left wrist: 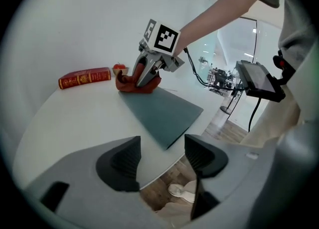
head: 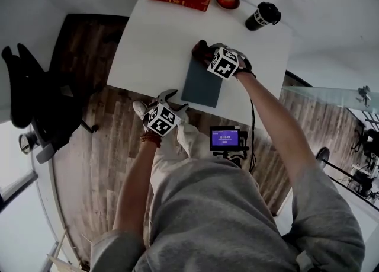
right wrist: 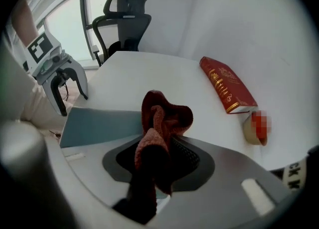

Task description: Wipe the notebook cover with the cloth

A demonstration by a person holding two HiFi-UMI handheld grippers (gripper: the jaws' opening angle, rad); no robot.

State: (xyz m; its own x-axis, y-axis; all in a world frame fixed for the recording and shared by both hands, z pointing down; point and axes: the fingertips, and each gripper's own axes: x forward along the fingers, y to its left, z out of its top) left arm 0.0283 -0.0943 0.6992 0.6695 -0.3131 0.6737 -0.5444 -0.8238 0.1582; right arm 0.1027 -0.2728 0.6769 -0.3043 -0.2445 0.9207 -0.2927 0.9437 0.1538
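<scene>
Notebook (head: 202, 82) lies flat by the near edge of the desk (head: 154, 40), the red cloth (right wrist: 167, 115) pinched in the right tool (right wrist: 159, 160) set at its far end ready to wipe, while the left tool (left wrist: 162, 160), wide and empty, hovers near, probably to steady it.
</scene>
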